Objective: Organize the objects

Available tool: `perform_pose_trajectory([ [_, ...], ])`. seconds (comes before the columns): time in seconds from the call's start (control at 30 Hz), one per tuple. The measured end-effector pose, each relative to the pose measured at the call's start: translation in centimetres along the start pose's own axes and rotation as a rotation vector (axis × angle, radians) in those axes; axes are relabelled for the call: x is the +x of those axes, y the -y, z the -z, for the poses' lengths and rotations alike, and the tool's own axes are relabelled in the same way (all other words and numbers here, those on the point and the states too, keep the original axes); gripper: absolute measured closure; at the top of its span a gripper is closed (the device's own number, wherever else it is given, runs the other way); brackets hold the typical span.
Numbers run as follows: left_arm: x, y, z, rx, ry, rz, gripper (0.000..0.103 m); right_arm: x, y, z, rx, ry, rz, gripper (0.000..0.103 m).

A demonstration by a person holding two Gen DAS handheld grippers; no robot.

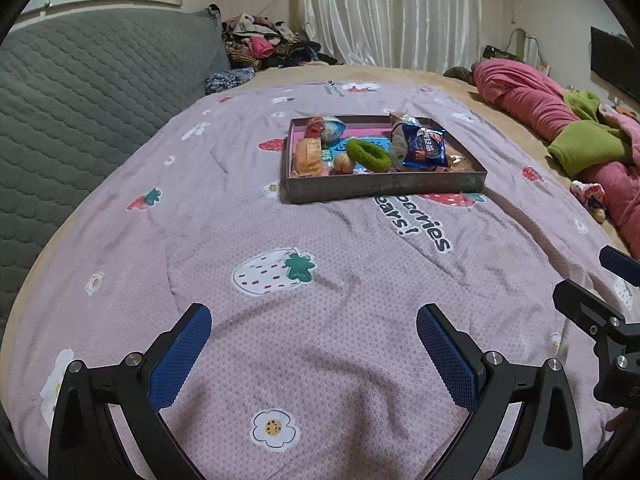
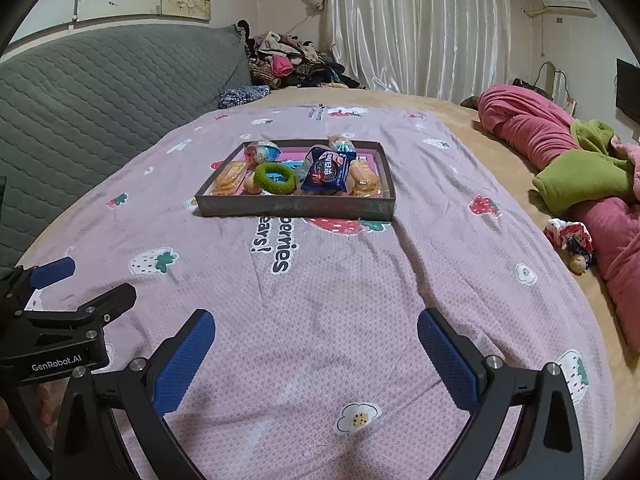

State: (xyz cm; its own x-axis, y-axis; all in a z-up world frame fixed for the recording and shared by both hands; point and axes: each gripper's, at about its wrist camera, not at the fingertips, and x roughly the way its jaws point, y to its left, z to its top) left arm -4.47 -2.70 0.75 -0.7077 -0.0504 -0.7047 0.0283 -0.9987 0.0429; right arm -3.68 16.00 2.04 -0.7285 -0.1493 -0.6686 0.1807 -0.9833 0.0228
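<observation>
On the strawberry-print bedspread (image 2: 320, 300), a shallow tray (image 2: 296, 205) of snacks sits well ahead of both tools.

"GenRobot.AI" is printed on the left gripper (image 1: 314, 344), seen from the right wrist view; the cover reads "…berries" and "…ears!". The tray's long axis runs across the bed, holding a blue snack packet (image 2: 327, 170), a green hair ring (image 2: 276, 178) and wrapped biscuits (image 2: 230, 178). The left gripper and right gripper (image 2: 316, 344) hover spread wide, 2 blue pads each, gripping nothing.
</observation>
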Motion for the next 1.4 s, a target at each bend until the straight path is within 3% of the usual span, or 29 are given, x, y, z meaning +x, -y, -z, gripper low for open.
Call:
perform_pose_trajectory([
  [0.63,2.0,-0.2,1.0,-0.011,-0.003,-0.024,0.001,2.3,-0.2,1.2,-0.002,-0.041,0.003,0.001],
  [1.2,1.8,-0.1,1.0,-0.02,0.023,0.03,0.001,2.3,-0.2,1.4,-0.004,-0.041,0.01,0.001],
  [1.4,2.2,-0.2,1.1,-0.024,0.016,0.014,0.001,2.7,-0.1,1.6,-0.002,-0.051,0.014,0.001],
])
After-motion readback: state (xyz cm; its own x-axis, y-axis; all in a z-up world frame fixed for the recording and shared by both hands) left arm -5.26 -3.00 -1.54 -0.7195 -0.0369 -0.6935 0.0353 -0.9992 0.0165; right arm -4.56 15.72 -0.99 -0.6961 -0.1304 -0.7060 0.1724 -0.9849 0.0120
